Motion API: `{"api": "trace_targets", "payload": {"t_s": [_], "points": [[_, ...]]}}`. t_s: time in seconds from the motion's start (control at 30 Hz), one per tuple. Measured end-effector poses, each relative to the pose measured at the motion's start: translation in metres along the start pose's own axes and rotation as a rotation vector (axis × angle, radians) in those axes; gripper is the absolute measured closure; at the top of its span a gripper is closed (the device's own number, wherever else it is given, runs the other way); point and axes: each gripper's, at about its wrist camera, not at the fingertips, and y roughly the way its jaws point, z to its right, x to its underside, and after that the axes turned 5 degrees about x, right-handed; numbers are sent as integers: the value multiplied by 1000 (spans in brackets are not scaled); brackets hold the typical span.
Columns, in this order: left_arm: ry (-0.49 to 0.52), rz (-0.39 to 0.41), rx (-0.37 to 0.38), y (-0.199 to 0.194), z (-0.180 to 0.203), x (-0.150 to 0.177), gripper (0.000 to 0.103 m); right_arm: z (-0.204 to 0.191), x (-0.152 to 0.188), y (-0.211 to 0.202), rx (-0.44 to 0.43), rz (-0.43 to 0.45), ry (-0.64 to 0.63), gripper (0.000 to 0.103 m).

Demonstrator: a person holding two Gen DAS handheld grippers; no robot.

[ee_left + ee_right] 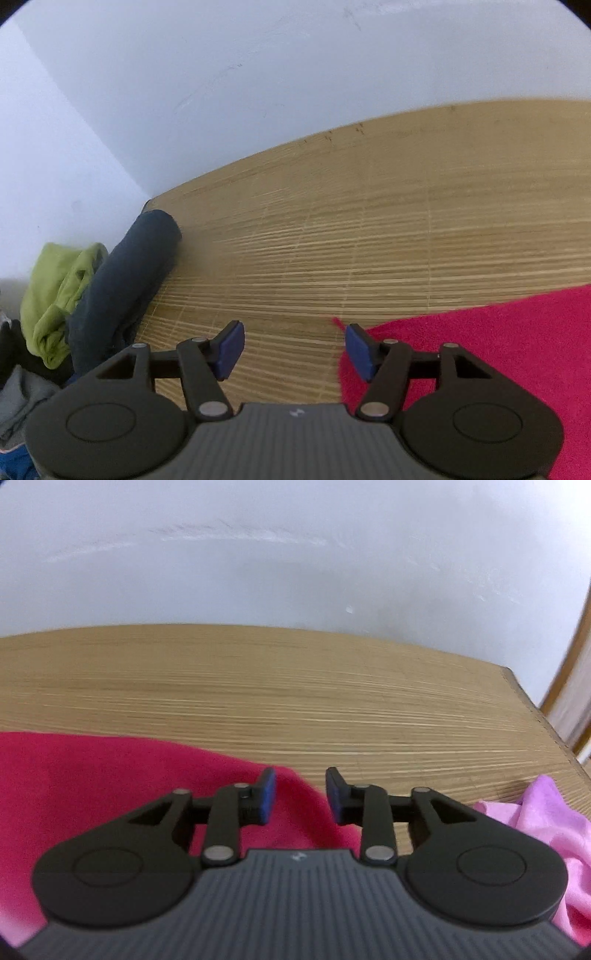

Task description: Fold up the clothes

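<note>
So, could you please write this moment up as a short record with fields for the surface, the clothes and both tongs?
surface: slatted bamboo mat against a white wall
garment in work: red cloth, spread flat on the mat
left tongs: open, nothing between them, over the red cloth's corner
right tongs: open, above the red cloth's edge, not gripping it
left side: rolled dark blue garment, crumpled green garment
right side: pink cloth, unfolded
</note>
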Motion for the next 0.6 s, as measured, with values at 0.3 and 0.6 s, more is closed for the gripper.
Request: {"api": "trace_targets", "payload": {"t_s": [0.3,0.6], "points": [[-14,-1,160,-78,-62,94,34,-64,75,-112,-304,-67,-231,48],[81,-33,260,-146,-98,220,33,-75,134,-187,-130,-121,-100,48]]}}
